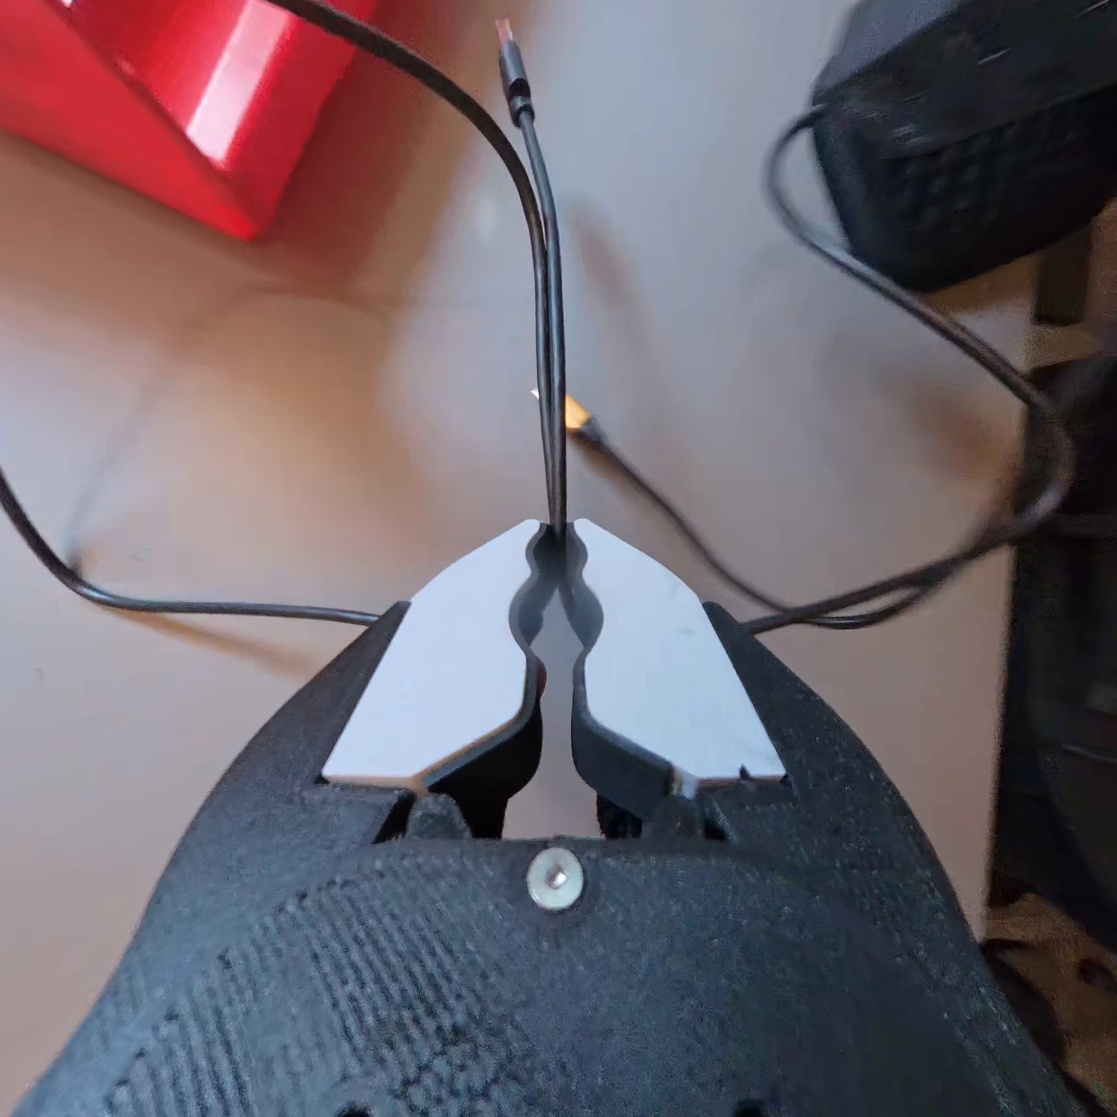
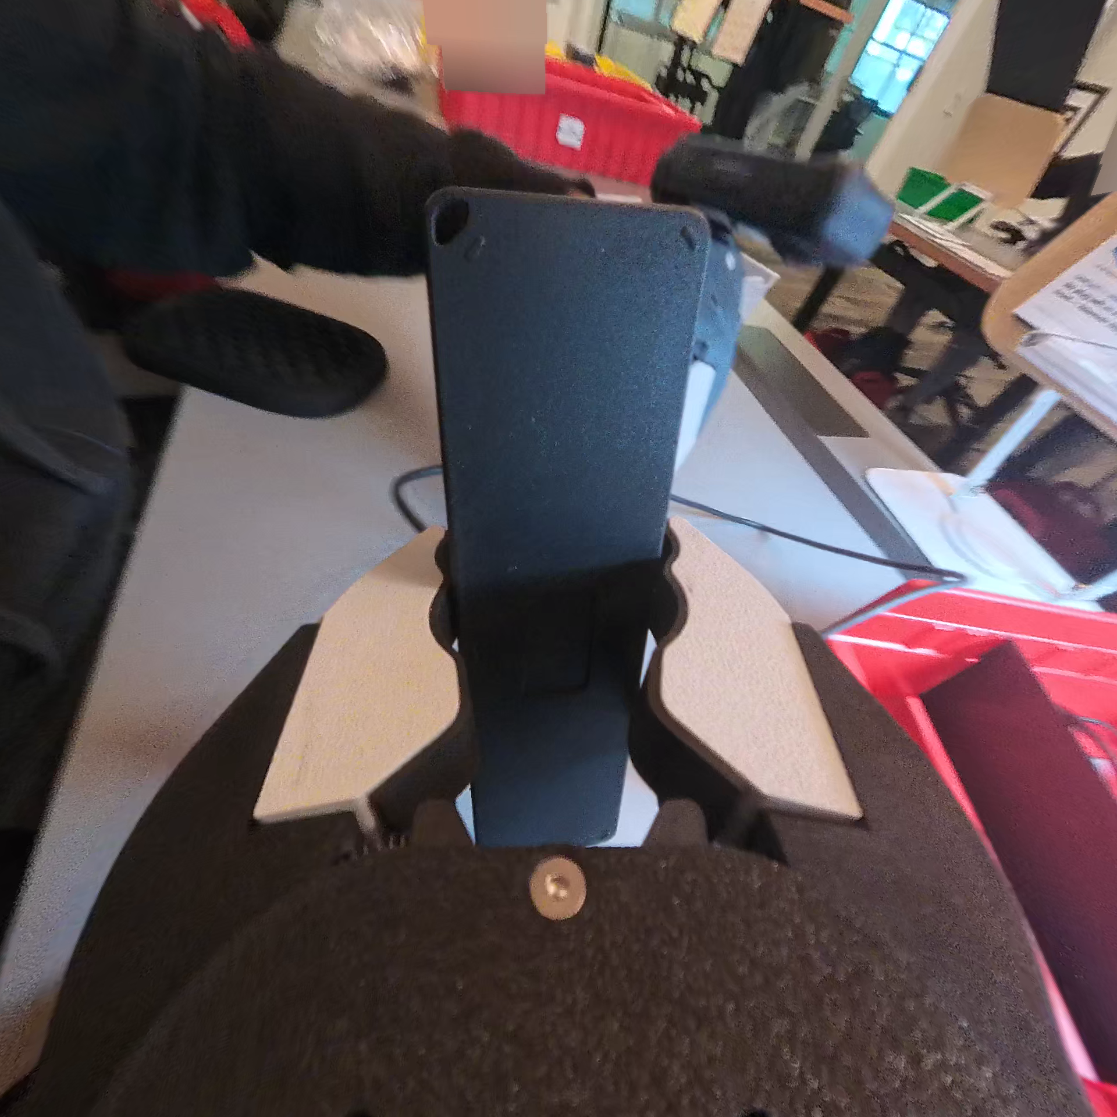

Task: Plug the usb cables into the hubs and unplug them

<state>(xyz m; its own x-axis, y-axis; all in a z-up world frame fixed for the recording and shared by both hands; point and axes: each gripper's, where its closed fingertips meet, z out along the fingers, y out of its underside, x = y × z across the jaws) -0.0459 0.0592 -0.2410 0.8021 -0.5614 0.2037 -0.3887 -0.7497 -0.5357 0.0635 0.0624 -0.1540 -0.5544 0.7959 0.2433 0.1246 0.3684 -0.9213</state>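
Above the pale table [image 1: 242, 423] beside a red bin [image 1: 181, 90], left gripper [image 1: 556, 532] pinching a black cable [image 1: 553, 362], right gripper [image 2: 553, 544] clamping a dark hub [image 2: 562, 393].

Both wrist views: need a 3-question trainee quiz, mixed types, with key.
1. True or false: the left gripper is open and holds nothing.
2. What does the right gripper hold? A) the red bin B) the dark flat hub C) a loose cable
3. Fill in: the free plug on the black cable points ____ from the left gripper.

Key: 1 false, its fingertips pinch the black cable. 2 B. 3 away.
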